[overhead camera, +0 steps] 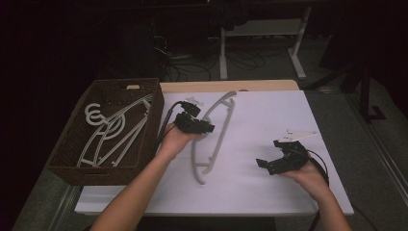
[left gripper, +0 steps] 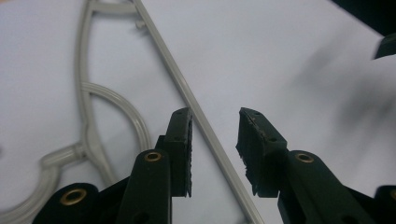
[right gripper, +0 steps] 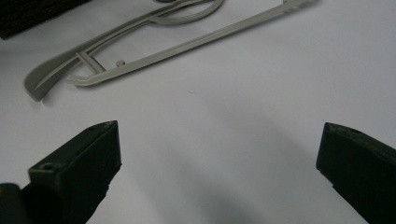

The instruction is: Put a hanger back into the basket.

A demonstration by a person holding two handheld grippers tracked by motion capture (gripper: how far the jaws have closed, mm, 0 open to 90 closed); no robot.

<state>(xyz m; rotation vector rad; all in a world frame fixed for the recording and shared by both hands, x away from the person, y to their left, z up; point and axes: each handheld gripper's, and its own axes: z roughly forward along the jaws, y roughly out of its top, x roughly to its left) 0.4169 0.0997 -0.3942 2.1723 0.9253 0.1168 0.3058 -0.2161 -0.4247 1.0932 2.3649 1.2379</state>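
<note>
Left gripper (left gripper: 215, 140) jaws partly apart, straddling the straight bar of the hanger (left gripper: 201, 114), pads not touching it. Right gripper (right gripper: 219, 163) jaws wide apart with nothing between them, over bare sheet (overhead camera: 260, 144) well right of the hanger. Hanger (overhead camera: 214, 134) lies flat on the sheet, just right of the basket (overhead camera: 72, 168). Count: one hanger on the sheet, at least two more hangers (overhead camera: 113, 132) inside the basket. No readable writing or labels. Open sheet from the hanger out to the sheet's right edge; basket wall bounds the hanger's left side.
</note>
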